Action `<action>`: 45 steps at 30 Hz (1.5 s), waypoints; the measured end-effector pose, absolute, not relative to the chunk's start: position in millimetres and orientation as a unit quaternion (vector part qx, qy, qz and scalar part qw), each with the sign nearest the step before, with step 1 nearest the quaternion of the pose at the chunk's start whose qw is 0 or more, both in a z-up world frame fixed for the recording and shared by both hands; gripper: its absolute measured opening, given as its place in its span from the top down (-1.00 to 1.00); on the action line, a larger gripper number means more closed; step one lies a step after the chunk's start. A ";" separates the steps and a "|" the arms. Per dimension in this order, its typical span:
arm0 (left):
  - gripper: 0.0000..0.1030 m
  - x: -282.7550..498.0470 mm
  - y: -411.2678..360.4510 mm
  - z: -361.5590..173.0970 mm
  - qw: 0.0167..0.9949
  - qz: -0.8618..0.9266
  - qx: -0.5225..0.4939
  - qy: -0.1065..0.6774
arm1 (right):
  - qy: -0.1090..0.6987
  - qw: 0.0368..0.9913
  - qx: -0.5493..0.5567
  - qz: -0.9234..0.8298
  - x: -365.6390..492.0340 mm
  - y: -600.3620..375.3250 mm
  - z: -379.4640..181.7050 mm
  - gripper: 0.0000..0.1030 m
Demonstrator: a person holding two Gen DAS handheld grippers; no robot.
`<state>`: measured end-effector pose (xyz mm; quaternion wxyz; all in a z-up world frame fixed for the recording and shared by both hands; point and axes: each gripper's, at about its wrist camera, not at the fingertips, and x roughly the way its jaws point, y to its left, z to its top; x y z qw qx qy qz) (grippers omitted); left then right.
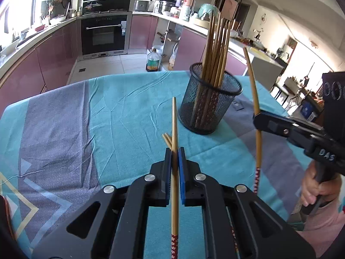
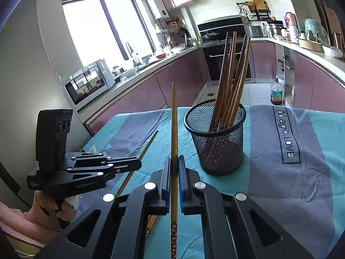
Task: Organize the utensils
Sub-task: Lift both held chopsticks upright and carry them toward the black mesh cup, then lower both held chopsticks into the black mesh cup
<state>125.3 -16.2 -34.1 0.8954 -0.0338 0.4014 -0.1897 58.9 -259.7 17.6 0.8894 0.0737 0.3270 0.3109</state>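
One black mesh cup [image 1: 210, 99] stands on the far side of the table, holding a bundle of about eight chopsticks [image 1: 216, 49]; the exact count is unclear where they overlap. Two handheld grippers show, each clamping one chopstick [image 1: 175, 161] [image 2: 174, 151]. Two loose chopsticks [image 1: 167, 140] lie near on the cloth.

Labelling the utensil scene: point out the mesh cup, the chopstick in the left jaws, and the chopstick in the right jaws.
Mesh cup [image 1: 202, 110]: left wrist view, front of its wire wall.
Left chopstick [image 1: 174, 125]: left wrist view, bare shaft above the jaws.
Right chopstick [image 2: 174, 120]: right wrist view, bare shaft above the jaws.
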 end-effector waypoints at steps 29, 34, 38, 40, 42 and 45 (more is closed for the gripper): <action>0.87 104.9 12.2 56.9 0.918 -0.249 -0.094 0.293 | 0.258 0.913 0.073 0.309 59.4 -274.0 66.7 0.89; 0.87 111.4 6.9 60.5 0.917 -0.252 -0.094 0.294 | 0.248 0.916 0.070 0.308 57.8 -276.2 72.7 0.89; 0.87 117.8 1.9 64.9 0.918 -0.255 -0.090 0.291 | 0.239 0.919 0.068 0.307 58.1 -278.7 79.3 0.89; 0.87 117.7 -1.4 68.7 0.919 -0.257 -0.087 0.287 | 0.233 0.921 0.067 0.306 58.0 -279.7 83.4 0.89; 0.87 120.0 -5.1 74.2 0.920 -0.258 -0.084 0.282 | 0.228 0.922 0.068 0.305 58.1 -281.7 86.9 0.89; 0.87 122.1 -8.1 81.1 0.921 -0.261 -0.081 0.277 | 0.221 0.925 0.067 0.302 59.9 -283.5 92.3 0.89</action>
